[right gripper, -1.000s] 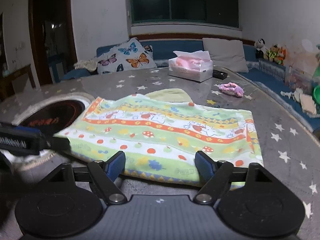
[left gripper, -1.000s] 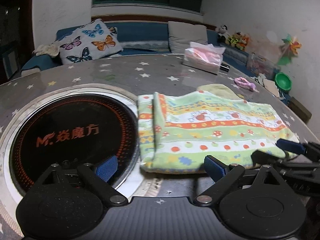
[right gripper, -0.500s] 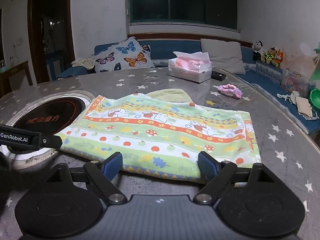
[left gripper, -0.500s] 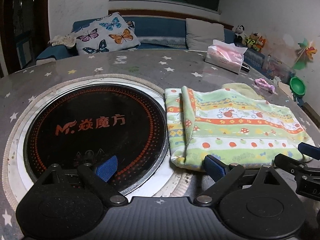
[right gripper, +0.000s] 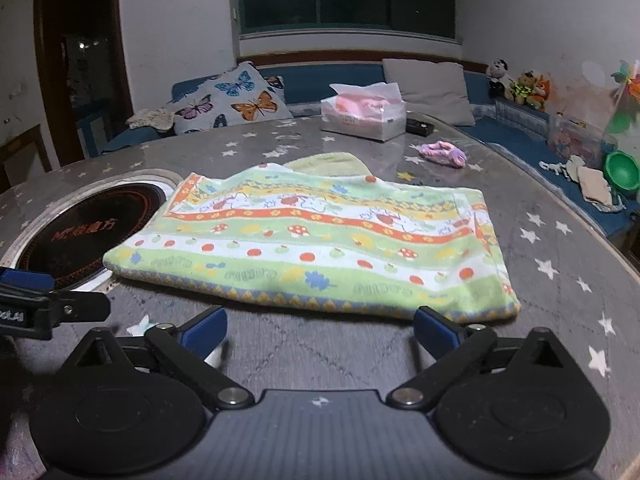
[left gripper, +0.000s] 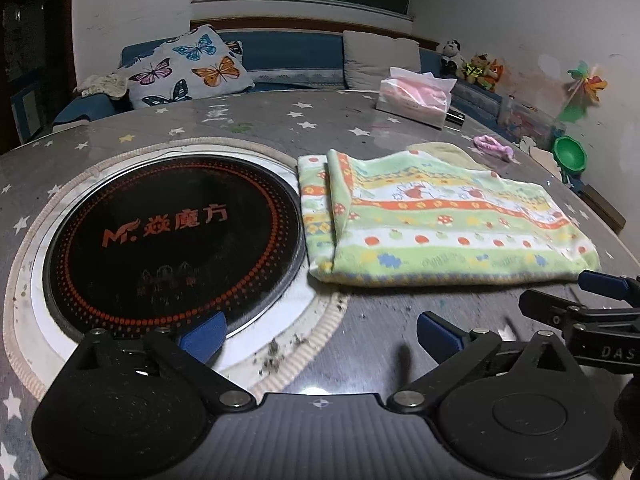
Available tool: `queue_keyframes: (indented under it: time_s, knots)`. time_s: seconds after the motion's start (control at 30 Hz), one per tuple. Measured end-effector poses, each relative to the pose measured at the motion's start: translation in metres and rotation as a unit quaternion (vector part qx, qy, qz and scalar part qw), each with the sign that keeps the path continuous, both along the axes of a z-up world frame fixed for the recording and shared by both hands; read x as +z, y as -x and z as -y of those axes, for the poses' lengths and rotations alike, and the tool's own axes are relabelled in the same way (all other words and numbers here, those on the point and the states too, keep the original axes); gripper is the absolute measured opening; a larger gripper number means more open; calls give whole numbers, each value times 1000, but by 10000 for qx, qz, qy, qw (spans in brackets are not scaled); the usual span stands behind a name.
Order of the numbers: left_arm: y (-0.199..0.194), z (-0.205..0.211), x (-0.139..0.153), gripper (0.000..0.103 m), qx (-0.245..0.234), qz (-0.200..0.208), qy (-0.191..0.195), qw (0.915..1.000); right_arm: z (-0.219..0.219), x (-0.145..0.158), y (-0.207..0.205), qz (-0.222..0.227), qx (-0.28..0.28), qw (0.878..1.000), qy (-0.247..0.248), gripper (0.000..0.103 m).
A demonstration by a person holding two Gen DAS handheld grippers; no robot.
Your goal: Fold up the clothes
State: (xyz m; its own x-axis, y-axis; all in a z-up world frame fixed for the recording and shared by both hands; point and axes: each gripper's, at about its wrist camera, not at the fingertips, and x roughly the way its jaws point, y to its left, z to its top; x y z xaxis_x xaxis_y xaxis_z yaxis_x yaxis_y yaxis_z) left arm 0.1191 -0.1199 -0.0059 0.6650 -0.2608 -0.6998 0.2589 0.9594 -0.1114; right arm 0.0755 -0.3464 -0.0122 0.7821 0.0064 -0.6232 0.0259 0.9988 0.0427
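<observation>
Left wrist view: left gripper, fingers spread, empty, above the star-patterned counter. Folded patterned cloth lies flat just beside the round black cooktop.

Right wrist view: right gripper, fingers released, empty, near the cloth's front edge. Tissue box behind.

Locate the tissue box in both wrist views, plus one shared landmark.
Left wrist: tissue box upper right, at the table's far edge, beyond the towel.
Right wrist: tissue box upper centre, also beyond the towel.
Shared landmark: butterfly pillow, left of the box in both views.
</observation>
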Motion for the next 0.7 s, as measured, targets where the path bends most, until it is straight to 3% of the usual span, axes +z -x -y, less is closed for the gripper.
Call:
queue_keyframes:
  time_s: [0.7]
  knots:
    - [23, 0, -2, 103, -140, -57, -78, 9999, -6, -6, 13, -156, -165, 9997, -91, 103]
